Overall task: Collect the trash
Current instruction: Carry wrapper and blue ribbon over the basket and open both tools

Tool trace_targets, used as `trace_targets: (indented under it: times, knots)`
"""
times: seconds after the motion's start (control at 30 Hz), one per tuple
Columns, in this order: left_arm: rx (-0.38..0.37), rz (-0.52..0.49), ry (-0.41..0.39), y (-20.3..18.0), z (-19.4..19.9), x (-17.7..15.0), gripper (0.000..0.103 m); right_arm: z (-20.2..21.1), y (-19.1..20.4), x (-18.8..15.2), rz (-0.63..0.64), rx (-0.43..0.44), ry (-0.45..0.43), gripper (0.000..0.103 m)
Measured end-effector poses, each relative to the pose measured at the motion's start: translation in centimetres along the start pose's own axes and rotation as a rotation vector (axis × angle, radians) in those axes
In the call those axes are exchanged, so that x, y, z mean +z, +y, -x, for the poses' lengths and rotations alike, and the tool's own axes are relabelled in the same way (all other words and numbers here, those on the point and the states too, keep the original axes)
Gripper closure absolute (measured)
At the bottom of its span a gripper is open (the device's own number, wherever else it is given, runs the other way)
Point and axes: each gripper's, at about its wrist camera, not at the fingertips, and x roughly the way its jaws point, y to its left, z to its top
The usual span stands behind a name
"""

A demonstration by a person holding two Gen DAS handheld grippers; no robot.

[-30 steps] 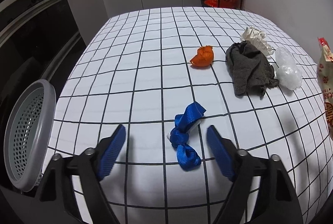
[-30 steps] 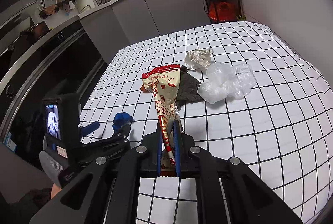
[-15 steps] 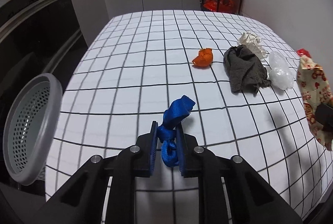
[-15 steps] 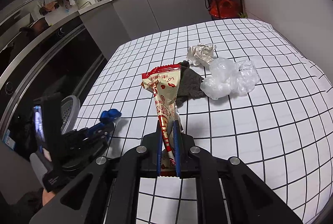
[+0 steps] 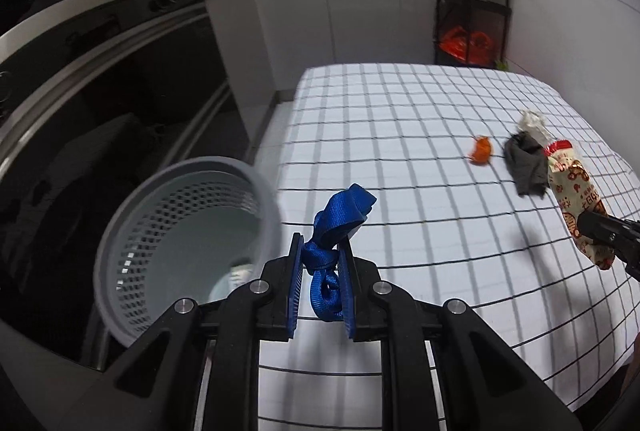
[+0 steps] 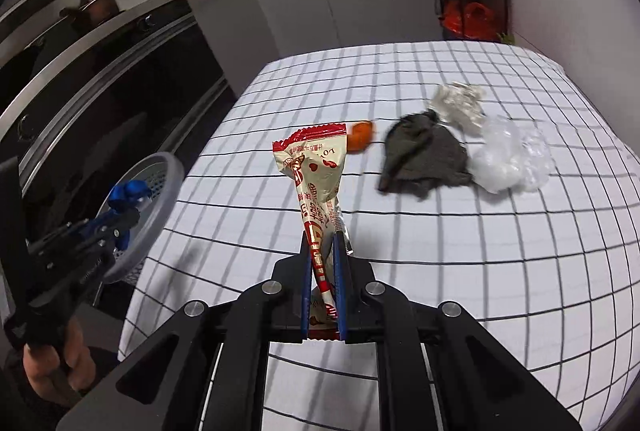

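Landmark: grey perforated plastic basket (image 5: pixel 184 243), standing off the left edge of the white black-gridded tabletop (image 5: pixel 400 119), below its level. Likely the bin for the trash.

Left gripper (image 5: pixel 320 287): fingers clamped narrow on a knotted blue webbing strap (image 5: pixel 334 227). Grip sits on the knot, the thickest part, so the loose loop sticks up and the tail hangs free. Strap is carried in the air just right of the basket rim, over the tabletop's near-left edge; not yet above the opening. Something pale lies at the basket bottom; too blurred to name.

Right gripper (image 6: pixel 322 283): fingers pinched on the lower end of a cream-and-red printed snack wrapper (image 6: pixel 316 183), which stands upright above them. Held by the flat sealed end, probably because that is the stiffest place to pinch. It is well right of the basket, over the tabletop.

On the tabletop, far right of the basket: small orange crumpled scrap (image 6: pixel 362 137), dark grey-green crumpled cloth (image 6: pixel 424 159), crumpled white paper wad (image 6: pixel 456 103), clear crinkled plastic bag (image 6: pixel 508 159). The last three touch in one cluster; the orange scrap lies apart, basket-side.

Judgement: two items in hand, four left.
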Motion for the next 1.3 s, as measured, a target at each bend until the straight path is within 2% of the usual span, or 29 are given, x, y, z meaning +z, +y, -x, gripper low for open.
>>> trace_targets:
  times: [0.13,0.4,0.67,0.9,1.1,1.3]
  knots:
    - [0.053,0.038,-0.036,3.9,0.8,0.3,0.086,-1.0,3.6,1.1,0.026,0.053,0.001,0.093]
    - [0.105,0.14,-0.058,10.4,0.2,0.1,0.086,-4.5,11.4,3.3,0.116,0.131,0.023,0.093]
    - [0.164,0.224,-0.013,15.2,-2.9,-1.0,0.086,-9.0,17.3,4.1,0.206,0.171,0.075,0.093]
    - [0.162,0.261,0.02,17.5,-4.5,-1.5,0.086,-12.9,21.1,4.0,0.258,0.209,0.134,0.093]
    - [0.159,0.277,0.038,18.6,-5.6,-2.1,0.086,-14.5,23.4,3.9,0.295,0.239,0.166,0.093]
    - [0.155,0.296,0.052,19.1,-6.3,-2.2,0.084,-15.3,23.9,4.0,0.301,0.256,0.177,0.093]
